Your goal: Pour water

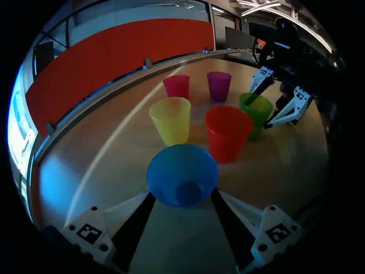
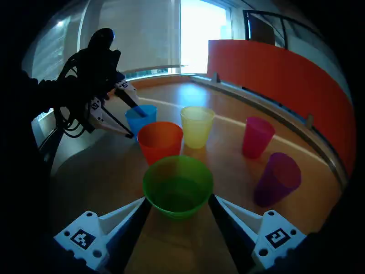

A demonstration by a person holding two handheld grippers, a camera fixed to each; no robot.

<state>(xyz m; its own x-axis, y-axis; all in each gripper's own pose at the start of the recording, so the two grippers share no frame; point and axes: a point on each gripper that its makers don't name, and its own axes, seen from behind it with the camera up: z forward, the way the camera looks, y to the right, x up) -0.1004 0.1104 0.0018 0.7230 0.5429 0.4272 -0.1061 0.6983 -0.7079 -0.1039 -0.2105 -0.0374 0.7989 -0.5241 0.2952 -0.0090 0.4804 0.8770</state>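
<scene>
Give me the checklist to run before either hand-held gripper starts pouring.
1. The blue cup sits between the left hand-held gripper fingers: ok.
2. The green cup sits between the right hand-held gripper fingers: ok.
3. Firm grip on each cup: cannot tell.
4. Water in either cup: cannot tell.
5. The orange cup, yellow cup, pink cup and purple cup stand upright: ok.
6. Room to tilt: the orange cup stands close to both, probably not ok.
</scene>
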